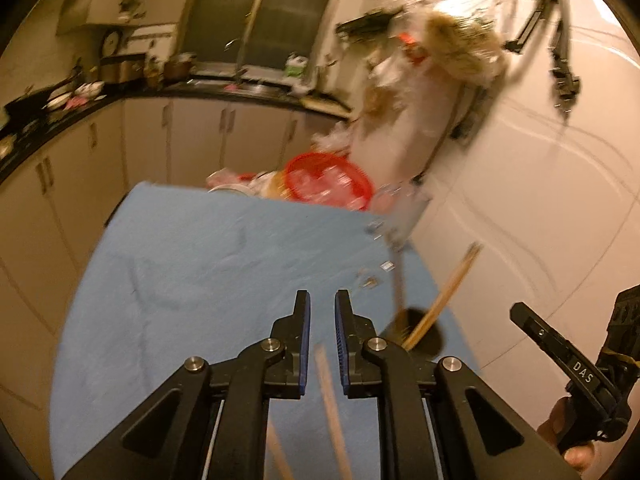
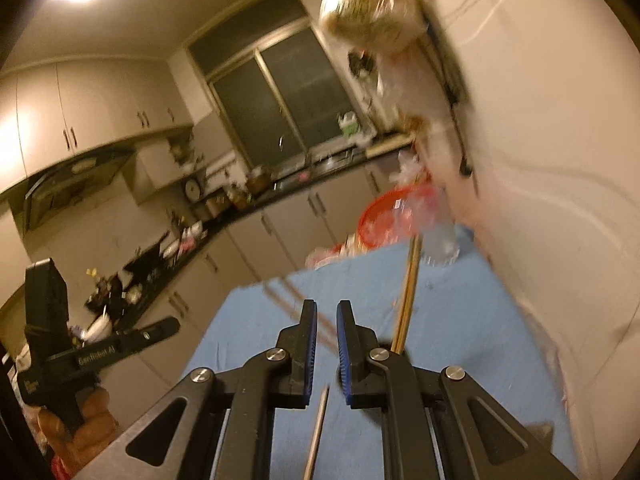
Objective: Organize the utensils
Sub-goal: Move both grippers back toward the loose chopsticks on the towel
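Hovering over the blue tabletop [image 1: 192, 264], the left tool [image 1: 322, 304] is keeping its jaws nearly pressed together with nothing pinched, while loose chopsticks [image 1: 332, 412] are lying on the cloth just beneath and behind its tips. Ahead and to its right, a dark ladle [image 1: 416, 332] is lying with another chopstick pair [image 1: 448, 292] across it. The right tool [image 2: 326, 316] is likewise sitting almost closed and empty, with one thin stick [image 2: 318, 428] lying below its jaws and a red basket [image 2: 384, 216] standing well ahead.
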A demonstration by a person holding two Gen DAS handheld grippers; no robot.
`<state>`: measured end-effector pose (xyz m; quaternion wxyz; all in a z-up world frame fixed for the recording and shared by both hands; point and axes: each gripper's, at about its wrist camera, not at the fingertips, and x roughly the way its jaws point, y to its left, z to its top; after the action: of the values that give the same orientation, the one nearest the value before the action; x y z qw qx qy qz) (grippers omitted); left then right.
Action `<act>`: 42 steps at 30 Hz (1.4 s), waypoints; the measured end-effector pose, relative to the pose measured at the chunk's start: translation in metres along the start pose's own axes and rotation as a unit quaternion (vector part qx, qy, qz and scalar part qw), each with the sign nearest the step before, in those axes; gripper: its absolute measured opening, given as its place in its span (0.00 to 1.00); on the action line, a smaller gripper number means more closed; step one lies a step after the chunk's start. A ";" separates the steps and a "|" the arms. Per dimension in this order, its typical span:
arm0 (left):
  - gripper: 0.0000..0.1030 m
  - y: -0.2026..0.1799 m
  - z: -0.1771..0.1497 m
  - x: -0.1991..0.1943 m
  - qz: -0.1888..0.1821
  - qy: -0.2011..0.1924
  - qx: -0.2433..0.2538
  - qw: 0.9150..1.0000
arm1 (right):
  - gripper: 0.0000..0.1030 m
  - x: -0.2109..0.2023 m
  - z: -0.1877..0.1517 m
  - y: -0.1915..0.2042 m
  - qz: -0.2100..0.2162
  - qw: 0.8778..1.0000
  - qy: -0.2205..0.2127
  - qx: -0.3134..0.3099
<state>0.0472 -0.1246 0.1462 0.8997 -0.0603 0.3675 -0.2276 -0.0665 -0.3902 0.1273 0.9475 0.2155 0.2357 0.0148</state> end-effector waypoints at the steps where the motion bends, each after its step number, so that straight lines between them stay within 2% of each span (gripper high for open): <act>1: 0.18 0.010 -0.006 0.002 0.010 0.008 -0.005 1.000 | 0.11 0.006 -0.008 0.002 0.002 1.000 0.015 -0.003; 5: 0.21 0.062 -0.035 0.013 0.051 0.049 -0.041 0.997 | 0.11 0.027 -0.039 0.007 0.004 0.998 0.064 -0.011; 9: 0.21 0.120 -0.062 0.033 0.102 0.100 -0.104 0.984 | 0.11 0.043 -0.056 0.006 0.006 0.996 0.092 -0.009; 11: 0.21 0.138 -0.072 0.043 0.098 0.124 -0.130 0.979 | 0.11 0.049 -0.062 0.008 0.007 0.995 0.103 -0.009; 14: 0.21 0.145 -0.082 0.060 0.085 0.156 -0.144 0.973 | 0.11 0.054 -0.065 0.008 0.009 0.994 0.111 -0.013; 19: 0.21 0.133 -0.093 0.087 0.110 0.186 -0.118 0.969 | 0.11 0.059 -0.071 0.008 0.004 0.992 0.123 -0.015; 23: 0.20 0.132 -0.103 0.101 0.145 0.200 -0.098 0.964 | 0.11 0.071 -0.074 0.008 -0.005 0.989 0.144 -0.012; 26: 0.19 0.122 -0.105 0.103 0.172 0.187 -0.069 0.965 | 0.11 0.086 -0.080 0.009 -0.015 0.986 0.168 -0.012; 28: 0.08 0.122 -0.108 0.103 0.186 0.181 -0.063 0.964 | 0.12 0.096 -0.088 0.014 -0.021 0.982 0.187 -0.018; 29: 0.08 0.122 -0.109 0.102 0.189 0.180 -0.060 0.963 | 0.14 0.104 -0.094 0.017 -0.023 0.979 0.203 -0.023; 35: 0.08 0.135 -0.112 0.092 0.181 0.175 -0.072 0.965 | 0.18 0.143 -0.118 0.027 -0.041 0.966 0.252 -0.031; 39: 0.08 0.141 -0.113 0.086 0.180 0.168 -0.074 0.966 | 0.18 0.170 -0.114 0.035 -0.073 0.963 0.256 -0.053; 42: 0.08 0.143 -0.115 0.082 0.174 0.167 -0.075 0.968 | 0.18 0.199 -0.114 0.042 -0.104 0.954 0.274 -0.067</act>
<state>0.0715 -0.0278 -0.0279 0.8443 -0.0236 0.5333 -0.0460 0.0621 -0.2805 -0.0341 0.8554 0.1132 0.5053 -0.0091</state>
